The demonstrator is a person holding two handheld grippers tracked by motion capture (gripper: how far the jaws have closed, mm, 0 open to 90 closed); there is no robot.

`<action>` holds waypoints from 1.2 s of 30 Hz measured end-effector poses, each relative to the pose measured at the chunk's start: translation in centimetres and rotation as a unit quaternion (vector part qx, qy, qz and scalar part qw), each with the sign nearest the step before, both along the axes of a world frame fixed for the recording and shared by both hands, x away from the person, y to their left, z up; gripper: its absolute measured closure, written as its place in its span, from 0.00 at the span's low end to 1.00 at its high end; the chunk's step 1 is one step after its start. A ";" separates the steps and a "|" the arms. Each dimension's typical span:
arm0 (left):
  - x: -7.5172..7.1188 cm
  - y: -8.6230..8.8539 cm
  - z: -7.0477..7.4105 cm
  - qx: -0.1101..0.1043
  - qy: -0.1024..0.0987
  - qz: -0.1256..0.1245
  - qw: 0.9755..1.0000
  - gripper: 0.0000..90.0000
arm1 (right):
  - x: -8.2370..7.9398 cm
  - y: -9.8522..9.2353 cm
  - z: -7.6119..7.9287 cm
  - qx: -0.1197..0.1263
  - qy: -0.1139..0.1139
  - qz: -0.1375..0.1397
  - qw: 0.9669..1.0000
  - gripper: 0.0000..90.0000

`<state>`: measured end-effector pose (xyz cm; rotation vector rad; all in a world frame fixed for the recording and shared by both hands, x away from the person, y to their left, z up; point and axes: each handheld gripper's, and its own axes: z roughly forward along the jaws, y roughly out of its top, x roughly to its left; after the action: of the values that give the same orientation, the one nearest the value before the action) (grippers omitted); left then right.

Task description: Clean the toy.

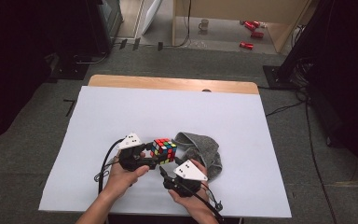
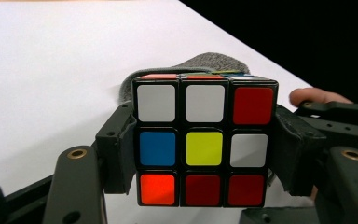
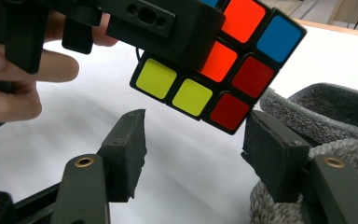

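White table: left gripper point(image 2: 204, 149) clamps puzzle cube point(image 2: 204, 140); right gripper point(image 3: 193, 154) gapes empty just below.

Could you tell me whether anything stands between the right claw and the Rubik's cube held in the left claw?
Nothing visible does. The right claw stands open just below the Rubik's cube, with only bare white table cover between its pads. The left claw grips the cube's sides, and the grey cloth lies off to one side.
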<state>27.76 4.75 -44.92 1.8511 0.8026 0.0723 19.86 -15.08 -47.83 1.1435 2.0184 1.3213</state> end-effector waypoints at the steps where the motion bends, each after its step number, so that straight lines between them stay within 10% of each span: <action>1: 0.1 0.1 -0.1 0.001 -0.002 0.001 1.000 0.39 | 0.0 -0.2 -0.1 -0.007 -0.001 0.003 1.000 0.45; 10: 0.6 0.5 -2.0 0.010 -0.001 0.006 1.000 0.39 | 0.3 -2.3 -0.4 -0.043 0.000 -0.007 0.999 0.45; 26: 0.0 0.5 -3.3 0.043 -0.008 -0.015 0.999 0.39 | 2.1 -7.1 1.4 -0.023 -0.011 -0.101 0.995 0.34; 36: -0.9 1.2 -3.5 0.076 -0.021 -0.034 0.996 0.39 | 3.6 -7.5 -0.2 -0.043 0.037 -0.125 0.990 0.32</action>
<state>26.89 5.93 -48.45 2.0121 0.7213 0.1322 23.48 -22.61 -48.06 1.3728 1.8886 1.0722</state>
